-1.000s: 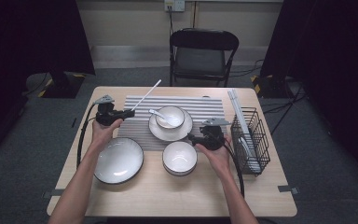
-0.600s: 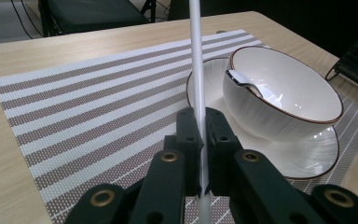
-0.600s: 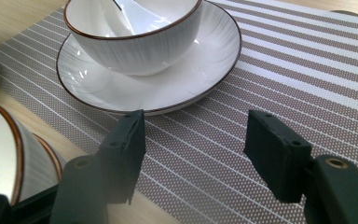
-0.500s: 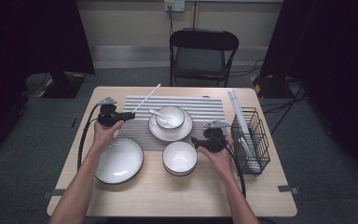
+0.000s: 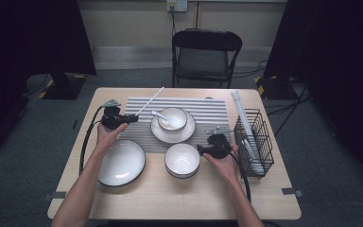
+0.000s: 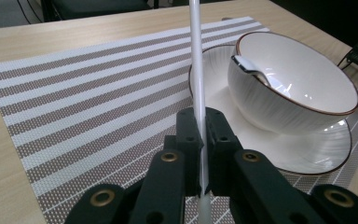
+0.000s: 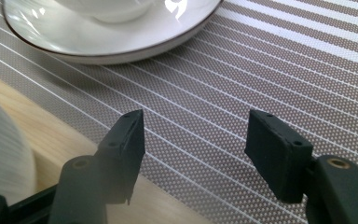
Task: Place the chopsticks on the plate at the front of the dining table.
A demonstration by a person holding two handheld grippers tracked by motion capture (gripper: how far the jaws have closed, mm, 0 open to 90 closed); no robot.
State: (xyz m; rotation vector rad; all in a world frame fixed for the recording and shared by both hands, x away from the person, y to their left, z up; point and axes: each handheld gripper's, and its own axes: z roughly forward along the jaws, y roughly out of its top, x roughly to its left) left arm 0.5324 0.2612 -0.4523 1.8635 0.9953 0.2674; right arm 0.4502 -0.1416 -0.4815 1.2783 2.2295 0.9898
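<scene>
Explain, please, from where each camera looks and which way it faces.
High view: above the person's side, facing forward and down on the table; forearms and both tongs enter from below.
Left gripper view: on the left tongs, facing along the jaws shut on a white stick, toward the bowl on a plate.
Right gripper view: on the right tongs, open, low over the striped mat.
All three share the plate and mat.

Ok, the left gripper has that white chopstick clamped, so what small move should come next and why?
Probably swing the left gripper toward the bowl on the saucer and lower the white chopstick beside it. The jaws are shut on the stick, which juts over the striped mat; the right gripper hangs open and empty.
</scene>
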